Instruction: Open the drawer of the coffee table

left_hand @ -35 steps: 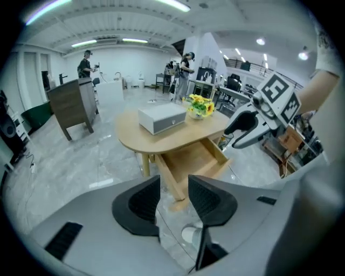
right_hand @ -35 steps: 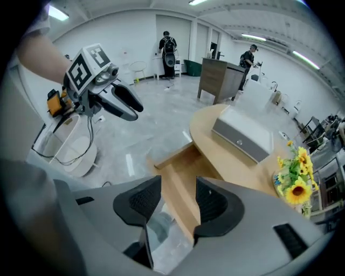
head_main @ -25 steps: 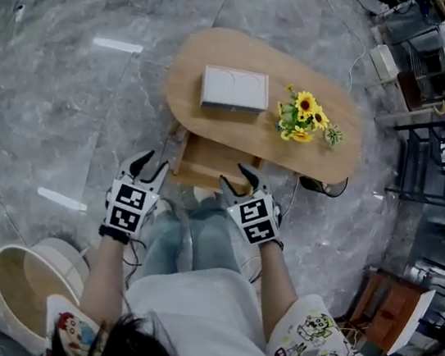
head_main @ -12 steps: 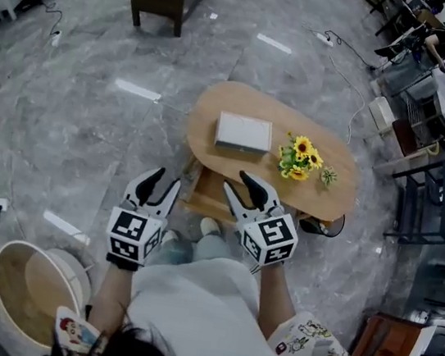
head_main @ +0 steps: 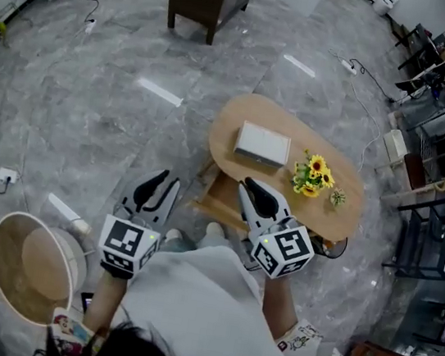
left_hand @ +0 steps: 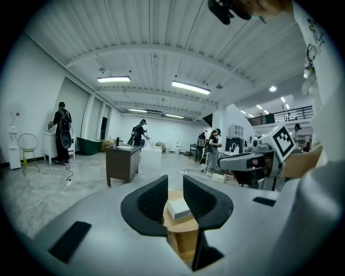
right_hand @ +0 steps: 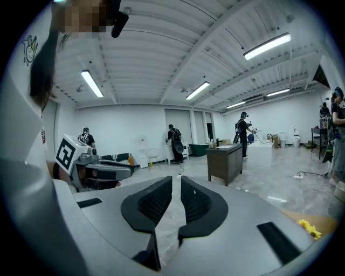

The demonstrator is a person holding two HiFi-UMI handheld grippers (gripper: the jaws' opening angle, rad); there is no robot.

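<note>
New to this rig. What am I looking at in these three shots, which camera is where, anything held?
No robot here: a person holds a two-jaw gripper in each hand. The head view comes from a camera on the person's head, looking down: the left gripper and right gripper are held up in front of the body. The other two pictures come from cameras riding on the grippers, looking along their jaws into the hall. Below stands a wooden coffee table with a grey box and yellow flowers on top; its drawer stands pulled out. Both grippers' jaws are closing with nothing between them, so nothing is held.
</note>
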